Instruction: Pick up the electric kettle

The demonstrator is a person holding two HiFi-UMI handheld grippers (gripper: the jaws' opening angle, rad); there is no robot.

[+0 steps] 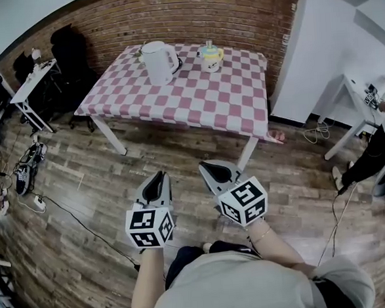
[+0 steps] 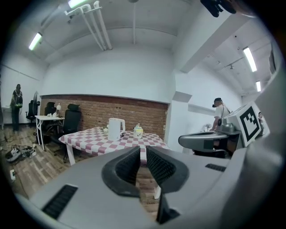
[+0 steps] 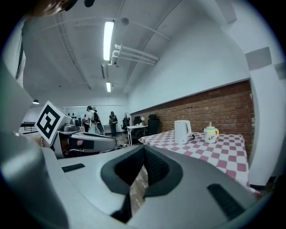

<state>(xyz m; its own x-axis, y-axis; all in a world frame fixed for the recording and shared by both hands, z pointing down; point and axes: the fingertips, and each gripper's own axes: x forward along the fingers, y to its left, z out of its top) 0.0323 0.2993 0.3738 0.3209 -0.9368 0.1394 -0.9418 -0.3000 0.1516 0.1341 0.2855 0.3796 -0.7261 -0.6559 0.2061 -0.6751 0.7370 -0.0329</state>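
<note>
Though far-off electric kettle (image 1: 158, 61) shows little detail, left gripper (image 1: 159, 180), right gripper (image 1: 211, 169) closed, empty.

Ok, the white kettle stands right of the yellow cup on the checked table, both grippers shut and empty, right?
No: the head view shows the white kettle left of the yellow cup. Otherwise right: both on the checked table, left gripper and right gripper shut and empty.
</note>
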